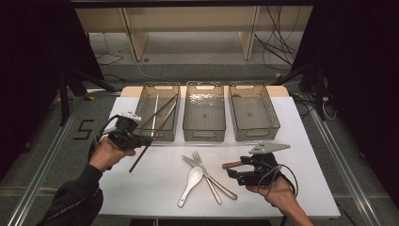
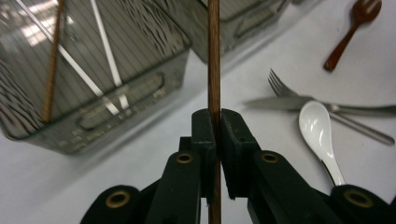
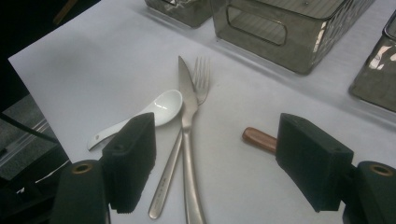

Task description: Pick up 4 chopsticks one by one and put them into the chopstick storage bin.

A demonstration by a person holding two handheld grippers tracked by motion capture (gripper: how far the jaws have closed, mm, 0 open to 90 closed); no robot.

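My left gripper (image 1: pixel 142 141) is shut on a brown chopstick (image 1: pixel 136 160) that slants from the table's left part up toward the left bin (image 1: pixel 160 85). In the left gripper view the chopstick (image 2: pixel 214 65) stands pinched between the jaws of the gripper (image 2: pixel 218 135). That bin (image 2: pixel 116 100) holds a brown chopstick (image 2: pixel 51 70) and a white one (image 2: pixel 106 49). My right gripper (image 1: pixel 235 170) rests open near the table's front right, by a wooden-handled utensil (image 1: pixel 230 165). In the right gripper view the gripper (image 3: pixel 219 154) has its jaws wide apart, with the wooden handle (image 3: pixel 258 138) just beyond them.
A knife (image 1: pixel 207 173), a fork (image 1: pixel 203 165) and a white spoon (image 1: pixel 190 183) lie crossed at the front middle of the white table (image 1: pixel 155 193). The middle bin (image 1: pixel 203 135) and right bin (image 1: pixel 256 135) stand behind them. Dark floor surrounds the table.
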